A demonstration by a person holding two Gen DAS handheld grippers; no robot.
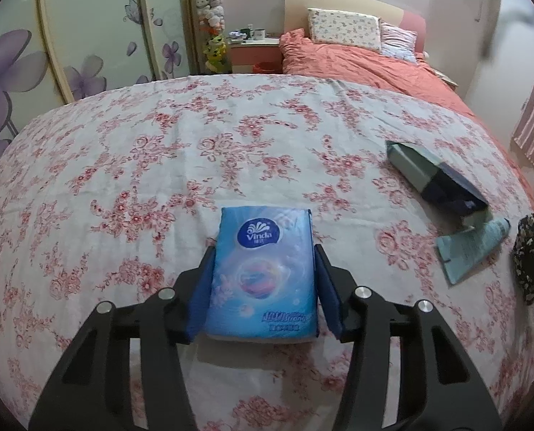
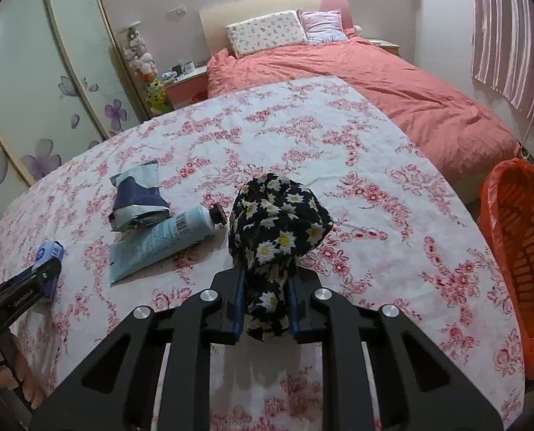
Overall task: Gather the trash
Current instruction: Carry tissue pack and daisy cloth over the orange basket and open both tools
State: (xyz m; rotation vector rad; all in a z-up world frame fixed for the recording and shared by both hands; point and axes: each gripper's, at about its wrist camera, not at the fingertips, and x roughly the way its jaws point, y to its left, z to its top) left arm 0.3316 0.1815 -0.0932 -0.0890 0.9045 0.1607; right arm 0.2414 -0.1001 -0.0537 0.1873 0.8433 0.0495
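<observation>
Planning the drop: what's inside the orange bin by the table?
Orange bin is lined with an orange bag; the slotted wall shows through it and no trash is visible on that part. Its bottom is cut off by the right wrist view's edge, so contents there can't be seen.

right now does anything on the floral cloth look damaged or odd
Yes: the dark blue carton beside the pale blue tube lies crushed and torn open, and the tube's tail end is squeezed flat. Nothing looks spilled.

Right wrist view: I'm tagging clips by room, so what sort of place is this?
Most likely a home bedroom. A bed with a salmon duvet and pillows stands behind the floral-clothed table, a wardrobe with flower-printed sliding doors runs along the left, and a nightstand sits beside the bed.
</observation>
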